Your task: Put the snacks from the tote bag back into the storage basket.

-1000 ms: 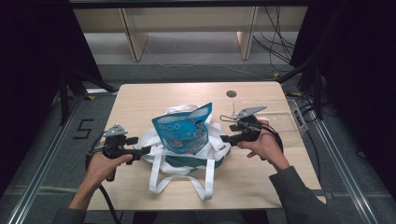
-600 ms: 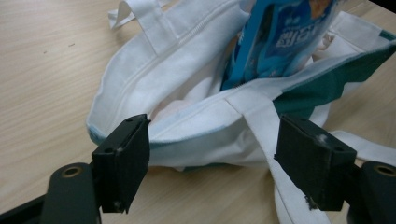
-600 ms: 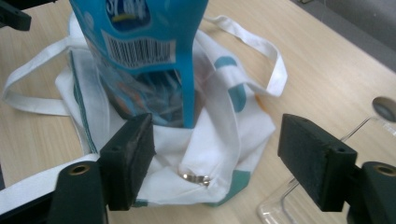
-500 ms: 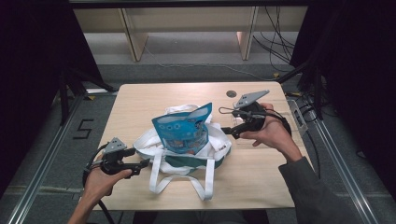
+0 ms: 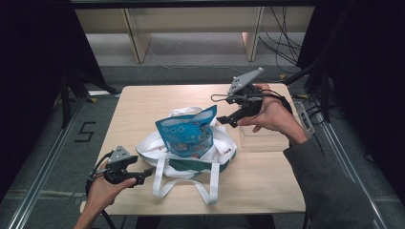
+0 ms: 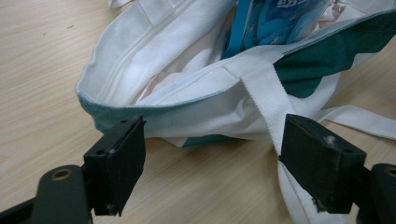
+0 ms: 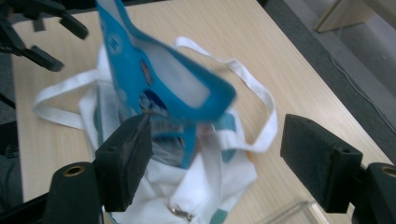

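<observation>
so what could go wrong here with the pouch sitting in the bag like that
1. The blue pouch stands tall out of the white tote bag, and both the left gripper and the right gripper are open and off it, so it may tip over.
2. The bag's straps lie loose across the table near the left gripper; a jaw could snag one and drag the bag.
3. A clear box sits under the right hand and could get knocked.

One tote bag, one blue pouch, one clear box, two hand-held grippers.

Black numeral 5 on the floor left of the table
</observation>
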{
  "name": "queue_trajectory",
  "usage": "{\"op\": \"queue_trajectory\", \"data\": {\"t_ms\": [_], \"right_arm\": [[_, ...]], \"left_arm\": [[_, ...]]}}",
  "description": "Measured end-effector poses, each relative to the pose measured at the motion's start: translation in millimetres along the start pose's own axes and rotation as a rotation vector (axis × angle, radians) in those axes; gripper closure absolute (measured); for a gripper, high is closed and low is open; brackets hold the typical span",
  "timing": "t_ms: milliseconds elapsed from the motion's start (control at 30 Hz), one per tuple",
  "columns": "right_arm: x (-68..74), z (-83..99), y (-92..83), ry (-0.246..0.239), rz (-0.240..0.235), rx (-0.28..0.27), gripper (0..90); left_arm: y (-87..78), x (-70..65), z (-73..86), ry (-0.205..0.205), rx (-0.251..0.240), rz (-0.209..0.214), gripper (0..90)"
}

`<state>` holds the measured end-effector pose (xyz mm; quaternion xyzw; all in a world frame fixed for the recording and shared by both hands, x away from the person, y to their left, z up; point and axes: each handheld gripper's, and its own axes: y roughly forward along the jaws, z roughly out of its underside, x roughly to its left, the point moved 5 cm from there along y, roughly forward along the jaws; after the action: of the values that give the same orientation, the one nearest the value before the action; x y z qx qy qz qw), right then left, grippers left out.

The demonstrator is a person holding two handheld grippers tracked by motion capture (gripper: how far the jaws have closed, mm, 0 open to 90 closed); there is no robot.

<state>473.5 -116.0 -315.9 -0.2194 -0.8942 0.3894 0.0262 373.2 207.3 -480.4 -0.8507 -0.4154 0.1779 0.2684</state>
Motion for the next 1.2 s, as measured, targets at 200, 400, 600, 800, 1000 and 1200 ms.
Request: {"op": "queue_trajectory", "data": {"t_ms": [200, 400, 600, 800, 1000, 1200], "right_arm": [[15.0, -29.3, 15.3, -0.071, -0.066, 0.020, 22.8], [27.1, -48.6, 38.8, -0.131, -0.112, 0.060, 21.8], [38.4, -54.4, 58.3, -0.150, -0.148, 0.098, 22.6], [38.9, -53.6, 71.4, -0.172, -0.162, 0.139, 47.0], [35.1, -49.5, 76.6, -0.166, -0.183, 0.146, 60.5], [32.8, -47.4, 77.3, -0.178, -0.191, 0.139, 67.1]], "left_arm": [[1.1, 0.3, 1.4, 0.005, 0.010, 0.005, 21.6], [1.0, 1.1, 2.5, 0.002, 0.012, -0.002, 21.7], [1.2, 1.5, 2.7, 0.021, 0.013, -0.008, 22.1], [1.4, 0.7, 3.1, 0.009, 0.016, -0.007, 22.2], [1.4, 0.7, 3.5, 0.011, 0.030, 0.002, 22.4], [2.8, 0.8, 3.4, 0.026, 0.015, -0.007, 22.6]]}}
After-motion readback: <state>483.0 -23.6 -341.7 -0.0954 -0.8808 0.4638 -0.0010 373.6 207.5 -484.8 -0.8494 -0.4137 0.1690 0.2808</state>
